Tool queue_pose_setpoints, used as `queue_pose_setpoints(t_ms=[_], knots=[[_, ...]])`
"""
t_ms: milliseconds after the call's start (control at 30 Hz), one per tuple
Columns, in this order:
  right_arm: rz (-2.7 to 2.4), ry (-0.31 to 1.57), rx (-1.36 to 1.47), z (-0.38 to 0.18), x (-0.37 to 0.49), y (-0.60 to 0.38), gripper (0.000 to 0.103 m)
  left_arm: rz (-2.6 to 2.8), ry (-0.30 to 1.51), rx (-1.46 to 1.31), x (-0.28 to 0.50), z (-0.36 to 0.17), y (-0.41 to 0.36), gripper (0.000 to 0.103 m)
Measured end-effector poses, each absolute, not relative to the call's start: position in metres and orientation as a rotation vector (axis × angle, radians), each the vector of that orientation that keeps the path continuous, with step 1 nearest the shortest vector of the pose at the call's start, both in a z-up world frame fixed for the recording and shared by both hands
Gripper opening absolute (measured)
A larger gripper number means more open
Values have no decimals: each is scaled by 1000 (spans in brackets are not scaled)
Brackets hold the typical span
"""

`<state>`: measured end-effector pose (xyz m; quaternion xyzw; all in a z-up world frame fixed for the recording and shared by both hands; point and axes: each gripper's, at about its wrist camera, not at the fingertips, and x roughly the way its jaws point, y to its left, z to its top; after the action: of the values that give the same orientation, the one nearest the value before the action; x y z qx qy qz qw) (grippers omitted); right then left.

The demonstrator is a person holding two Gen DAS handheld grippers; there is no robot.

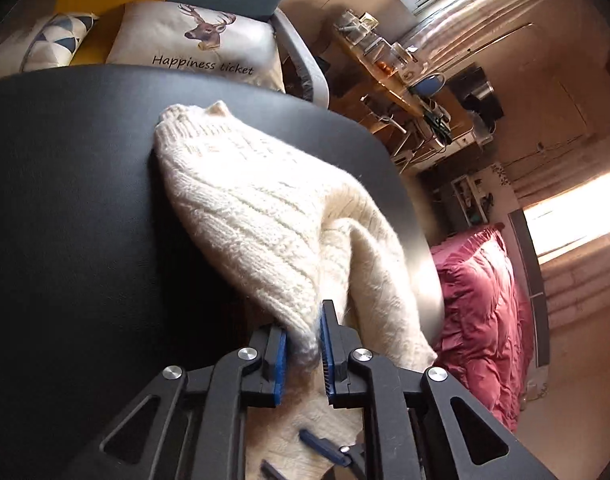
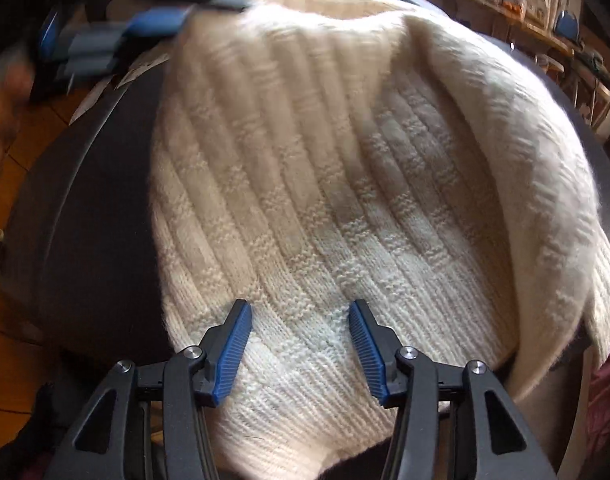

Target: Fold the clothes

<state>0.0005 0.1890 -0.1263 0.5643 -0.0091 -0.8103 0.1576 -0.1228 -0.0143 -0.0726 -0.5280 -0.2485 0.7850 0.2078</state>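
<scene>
With the left tongs point(image 1: 303, 344) pinching an edge of the sweater point(image 1: 265, 216) on the dark table point(image 1: 73, 200) and the right tongs point(image 2: 300, 346) spread open above it, I'd carry the edge across evenly, avoiding bunching.

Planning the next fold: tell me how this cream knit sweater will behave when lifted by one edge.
Likely floppy: the sweater already sags in soft folds from the left tool. Probably hefty for cloth, given the thick ribbed knit. Its fuzzy surface should resist slipping on the black table.
</scene>
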Motion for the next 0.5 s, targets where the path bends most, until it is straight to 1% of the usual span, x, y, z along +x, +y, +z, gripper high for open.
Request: queue_pose_setpoints(t_ms=[67,100,167,200,233,300,367,400,500], knots=[[-2349,-5,1580,-113,-2,193,52,2150,-787,-1452,-123,-70,-35,18],[-2367,-1,1558,-105,-4,196,52,2139,-835,-1441,-119,-68,-50,19],[-2401,8,1513,-90,-7,201,52,2138,-922,-1414,-100,-64,-83,24],[-2408,11,1486,-82,-10,200,55,2141,-958,-1414,-93,-70,-98,24],[-2410,13,1463,-76,-15,194,63,2148,-989,-1422,-88,-79,-111,24],[-2387,5,1456,-65,-37,172,73,2160,-1053,-1439,-77,-97,-137,26],[-2349,10,1465,-65,-45,160,73,2172,-1118,-1454,-65,-115,-163,27],[-2358,58,1474,-64,-55,145,74,2174,-1151,-1469,-59,-124,-174,27],[-2459,368,1469,-68,-62,99,74,2160,-1226,-1513,-40,-146,-192,28]])
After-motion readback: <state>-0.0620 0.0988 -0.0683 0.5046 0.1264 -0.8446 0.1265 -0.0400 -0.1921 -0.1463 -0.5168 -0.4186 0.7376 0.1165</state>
